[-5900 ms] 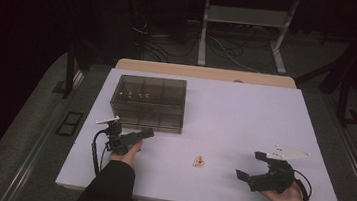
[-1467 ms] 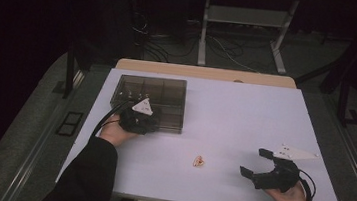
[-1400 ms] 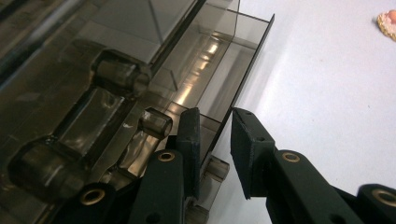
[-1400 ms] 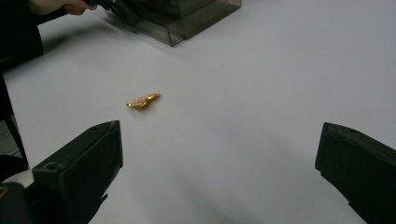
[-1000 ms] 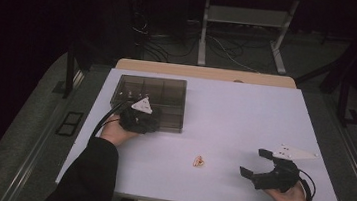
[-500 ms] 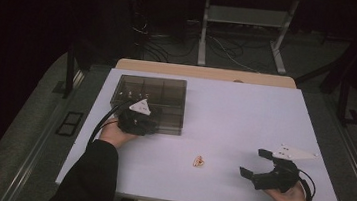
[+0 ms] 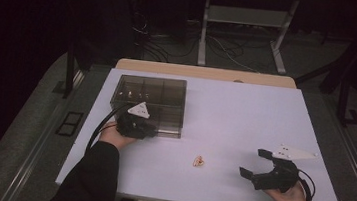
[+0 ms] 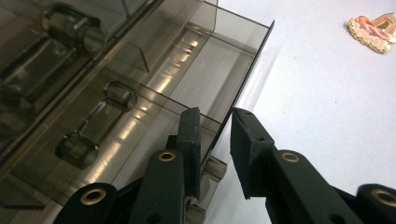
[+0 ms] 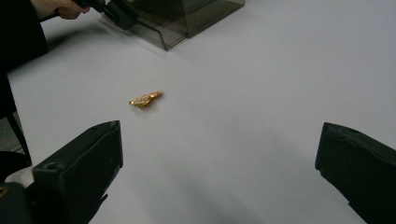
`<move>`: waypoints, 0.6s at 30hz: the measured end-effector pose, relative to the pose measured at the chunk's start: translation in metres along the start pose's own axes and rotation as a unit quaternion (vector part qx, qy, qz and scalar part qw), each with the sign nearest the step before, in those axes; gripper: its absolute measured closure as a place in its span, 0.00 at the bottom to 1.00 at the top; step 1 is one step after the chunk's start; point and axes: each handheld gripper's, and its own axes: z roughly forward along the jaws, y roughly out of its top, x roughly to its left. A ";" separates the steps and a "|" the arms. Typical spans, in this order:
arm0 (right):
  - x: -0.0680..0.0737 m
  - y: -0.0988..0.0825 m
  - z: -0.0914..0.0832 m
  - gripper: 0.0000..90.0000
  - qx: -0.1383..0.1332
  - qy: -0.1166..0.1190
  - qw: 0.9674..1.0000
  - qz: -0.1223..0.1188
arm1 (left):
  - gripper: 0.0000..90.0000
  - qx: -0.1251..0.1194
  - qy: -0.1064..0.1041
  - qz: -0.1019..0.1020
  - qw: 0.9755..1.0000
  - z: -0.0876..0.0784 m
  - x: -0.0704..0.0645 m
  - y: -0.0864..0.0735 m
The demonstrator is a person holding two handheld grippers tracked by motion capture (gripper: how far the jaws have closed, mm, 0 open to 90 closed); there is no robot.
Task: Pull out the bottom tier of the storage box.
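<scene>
Left gripper view: the left gripper [image 8: 215, 154] is seen with its jaws narrowed astride the near front wall of the smoky clear compartment box [image 8: 154, 88], one pad inside, one outside; whether both pads press cannot be told. At the table's near right, the right gripper [image 7: 260, 164] is held wide open and empty, the small gold trinket [image 7: 199, 161] lying to its left

Bright lit table [image 7: 245, 117], dark surroundings, soft close-up blur.
</scene>
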 end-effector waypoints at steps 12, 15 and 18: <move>0.000 0.000 0.000 0.01 0.001 0.002 1.000 -0.002 | 0.81 0.011 0.001 0.001 1.000 -0.002 -0.010 -0.001; 0.000 0.000 -0.001 0.01 0.000 0.002 1.000 -0.004 | 0.81 0.011 0.004 -0.003 1.000 -0.002 -0.014 -0.003; 0.001 0.000 -0.001 0.01 0.000 0.002 1.000 -0.002 | 0.80 0.005 0.003 -0.008 1.000 -0.003 -0.016 -0.004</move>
